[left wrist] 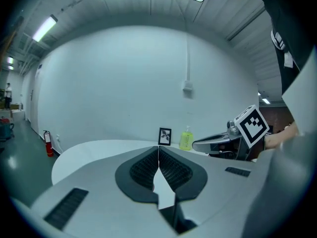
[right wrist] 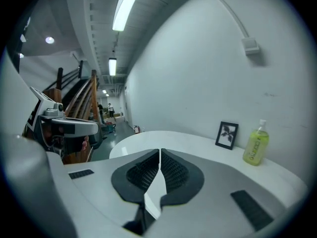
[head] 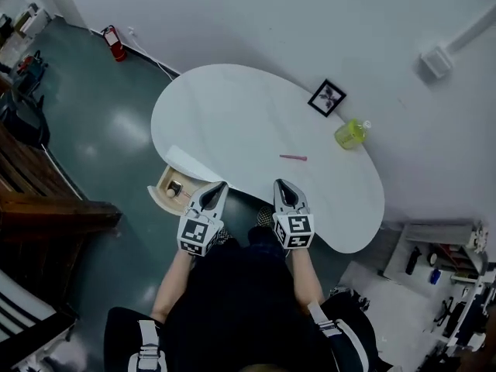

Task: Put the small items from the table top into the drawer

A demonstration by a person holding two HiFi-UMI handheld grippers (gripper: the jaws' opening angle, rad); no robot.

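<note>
Standing at the near edge of a white, bean-shaped table (head: pixel 232 115), a person in a dark top holds the two grippers side by side, both pointing across the tabletop toward the far wall. The left gripper (head: pixel 219 185) has its jaws pressed together with nothing between them, and its tip sits over the table's near rim, just right of the open drawer (head: pixel 160 183). The right gripper (head: pixel 280 183) is pressed together and empty too, its tip also at the near rim, a little apart from the left one. The drawer juts out from the table's near left side; a small dark item (head: pixel 175 187) and a pale round one (head: pixel 170 194) lie inside, though I cannot tell what they are. A thin pink pen (head: pixel 293 157) lies flat on the tabletop, farther in than the right gripper and slightly to its right, touching neither gripper. Farther right, near the wall, a yellow-green bottle (head: pixel 351 133) stands upright, and a small black picture frame (head: pixel 327 98) stands just to its left. A red fire extinguisher (head: pixel 114 43) stands on the floor by the far left stretch of wall.
</note>
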